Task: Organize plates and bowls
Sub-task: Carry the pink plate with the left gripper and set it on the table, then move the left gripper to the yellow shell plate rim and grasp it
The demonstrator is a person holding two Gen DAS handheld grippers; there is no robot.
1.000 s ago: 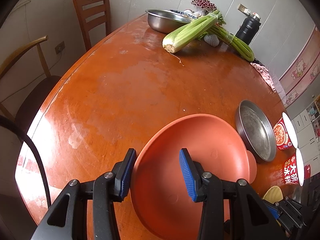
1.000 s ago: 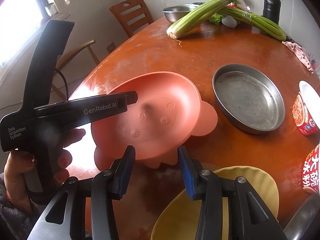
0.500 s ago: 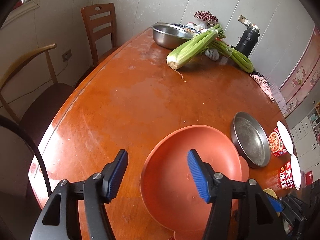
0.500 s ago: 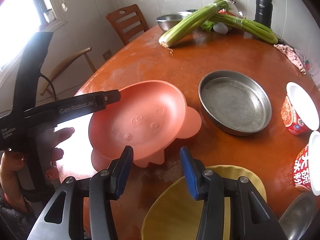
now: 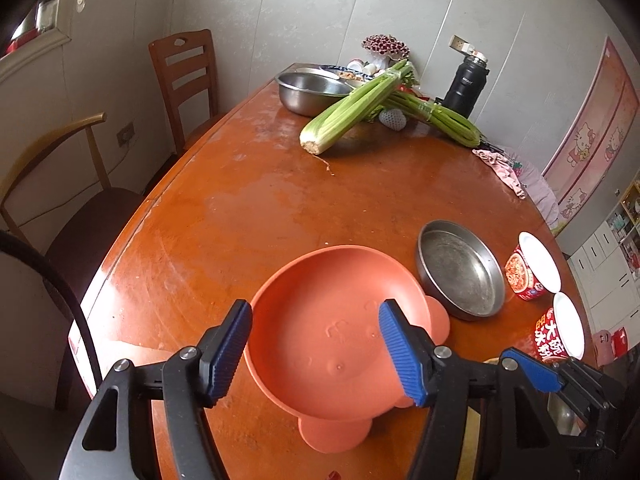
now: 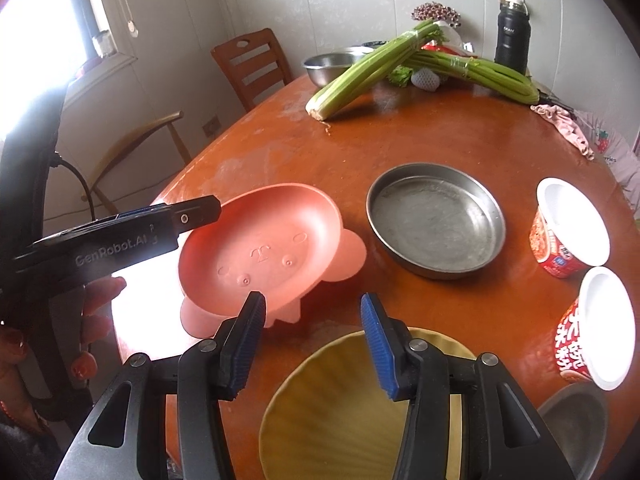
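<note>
Pink plate (image 5: 332, 336) sits flat on the worktop (image 5: 248, 216), just beside the steel pan (image 5: 460, 268). My left hand-held gripper (image 5: 316, 354) hangs above it, jaws opening wide, pads clear of the rim. My right hand-held gripper (image 6: 312, 344) is half-open, empty, over the yellow plate (image 6: 340, 412). Judged step: pink plate released. Next: right grasps yellow rim, needs squarer alignment.

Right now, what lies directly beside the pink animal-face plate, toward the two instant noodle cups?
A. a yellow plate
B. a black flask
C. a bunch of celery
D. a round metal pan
D: the round metal pan sits between the pink animal-face plate and the instant noodle cups.
</note>
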